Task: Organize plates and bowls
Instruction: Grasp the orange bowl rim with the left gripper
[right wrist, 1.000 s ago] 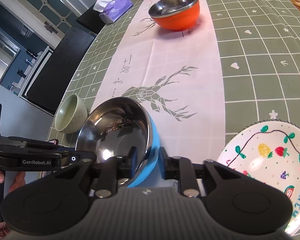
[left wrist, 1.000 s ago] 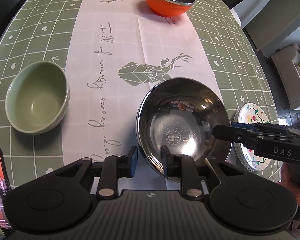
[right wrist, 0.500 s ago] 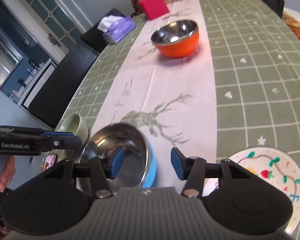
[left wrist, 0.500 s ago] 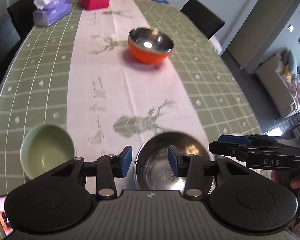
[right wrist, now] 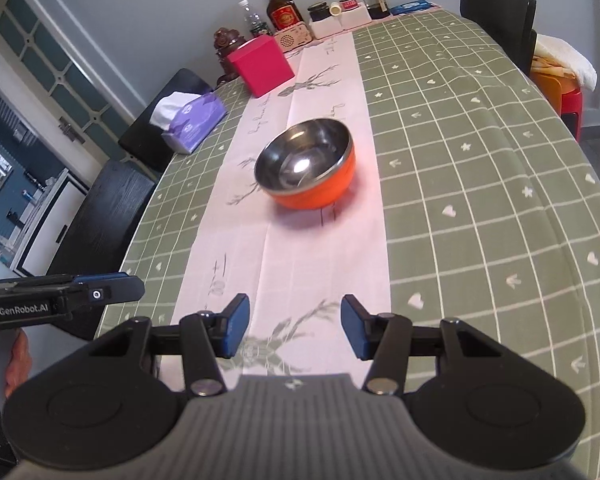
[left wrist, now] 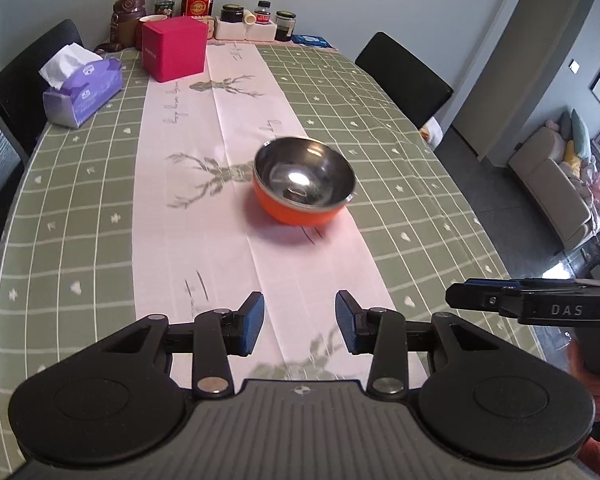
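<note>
- Step in hand, I'd say: between pickups. Both tools hang over the near end of the tabletop [left wrist: 400, 152], aimed at the orange bowl [left wrist: 303, 184].
- Left hand-held gripper [left wrist: 300, 328]: jaws partway apart, nothing btwn the blue pads; they've just been opening.
- Right hand-held gripper [right wrist: 295, 330]: same, half-spread, empty, just been opening too.
- Orange bowl, steel-lined, sits upright on the pink runner [left wrist: 228, 216] mid-table, well apart from both tools.
- Next move prob. calls for reaching fwd and down to the bowl's rim, one pad inside and one outside, w/ jaws at least this wide.
- Count in view: 1 bowl, 0 plates, 2 tools. Far end: 1 red box [left wrist: 175, 48], 1 tissue box [left wrist: 82, 92], some bottles and jars, too bunched to count.
</note>
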A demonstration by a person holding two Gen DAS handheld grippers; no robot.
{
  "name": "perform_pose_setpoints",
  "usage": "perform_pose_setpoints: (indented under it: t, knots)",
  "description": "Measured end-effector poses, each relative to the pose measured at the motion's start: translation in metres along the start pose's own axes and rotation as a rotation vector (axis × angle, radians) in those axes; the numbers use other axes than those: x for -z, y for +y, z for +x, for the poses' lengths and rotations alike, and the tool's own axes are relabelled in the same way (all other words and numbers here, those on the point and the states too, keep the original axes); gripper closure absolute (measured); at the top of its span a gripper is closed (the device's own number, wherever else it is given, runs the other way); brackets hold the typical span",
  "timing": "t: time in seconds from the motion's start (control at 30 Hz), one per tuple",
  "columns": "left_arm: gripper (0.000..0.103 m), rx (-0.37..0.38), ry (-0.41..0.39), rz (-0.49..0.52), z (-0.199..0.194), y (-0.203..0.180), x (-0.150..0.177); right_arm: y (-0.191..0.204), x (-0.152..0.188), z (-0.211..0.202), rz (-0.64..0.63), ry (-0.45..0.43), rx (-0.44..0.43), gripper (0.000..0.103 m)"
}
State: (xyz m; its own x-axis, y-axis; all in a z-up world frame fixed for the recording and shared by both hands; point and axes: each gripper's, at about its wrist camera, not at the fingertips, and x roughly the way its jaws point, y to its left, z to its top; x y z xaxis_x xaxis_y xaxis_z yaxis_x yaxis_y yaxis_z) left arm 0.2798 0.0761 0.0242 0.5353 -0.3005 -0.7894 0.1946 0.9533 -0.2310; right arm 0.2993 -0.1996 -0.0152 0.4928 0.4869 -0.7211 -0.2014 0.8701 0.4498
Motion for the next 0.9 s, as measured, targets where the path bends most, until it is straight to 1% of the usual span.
perform_pose_setpoints:
  t: [0.1,0.13,0.23,0.3,0.47,0.6,0.67,0.77,0.83,0.9]
  knots:
    - [0.057,-0.017,0.008,0.011,0.015,0.005,-0.017,0.003,-0.023,0.015,0.001,0.012,0.032,0.052]
    - [0.057,-0.022,0.013,0.022,0.020,0.006,-0.022,0.004,-0.031,0.021,0.001,0.017,0.040,0.057]
    - [0.057,-0.031,0.012,0.036,0.037,0.012,-0.036,0.007,-0.050,0.040,-0.003,0.034,0.080,0.061]
    - [0.057,-0.031,0.009,0.035,0.049,0.016,-0.046,0.008,-0.061,0.055,-0.013,0.049,0.105,0.065]
    - [0.057,-0.031,0.031,0.011,0.084,0.025,-0.066,0.001,-0.086,0.088,0.020,0.084,0.103,0.066]
    - [0.057,-0.026,0.030,-0.018,0.109,0.029,-0.080,-0.008,-0.101,0.110,0.034,0.093,0.128,0.066]
    - [0.057,-0.032,0.035,-0.025,0.122,0.030,-0.084,-0.015,-0.108,0.120,0.055,0.099,0.137,0.067]
    - [0.057,-0.042,0.047,-0.041,0.140,0.032,-0.090,-0.022,-0.115,0.131,0.082,0.109,0.142,0.072]
    - [0.060,-0.037,0.055,-0.054,0.150,0.033,-0.091,-0.025,-0.119,0.139,0.090,0.115,0.141,0.075]
    - [0.066,-0.037,0.062,-0.070,0.159,0.034,-0.090,-0.027,-0.120,0.146,0.096,0.119,0.135,0.076]
